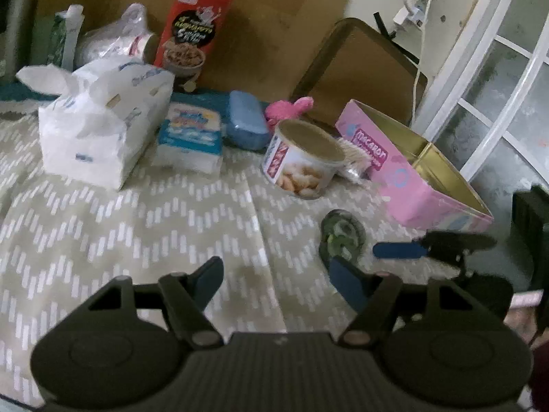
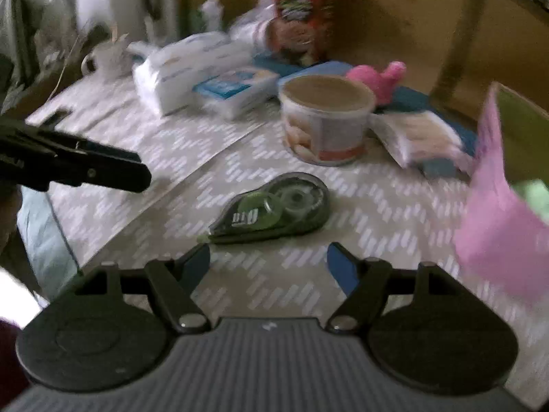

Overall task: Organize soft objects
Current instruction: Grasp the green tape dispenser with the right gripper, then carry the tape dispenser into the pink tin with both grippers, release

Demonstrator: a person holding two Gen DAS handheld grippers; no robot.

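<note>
**Both tongs open over the table, nothing grabbed**

My left gripper [image 1: 274, 274] is spread wide and holding nothing above the chevron tablecloth [image 1: 137, 233]. My right gripper [image 2: 268, 257] is just as wide, also with nothing in it, with the green tape dispenser [image 2: 271, 209] just ahead. The soft stuff sits at the back: 1 tissue pack [image 1: 99, 127], 1 blue sponge [image 1: 247, 124], 1 pink plush [image 1: 290, 110] behind the can [image 1: 302, 158]. The pink box [image 1: 411, 168] stands open on the right.

Both wrist cameras sit low over the near edge of the worktop [image 1: 137, 226], facing its far edge. The left view looks from further left; the right view sits closer. Both share the tin [image 1: 303, 158] [image 2: 326, 120] and the tape roller [image 1: 341, 237] [image 2: 274, 206].
</note>
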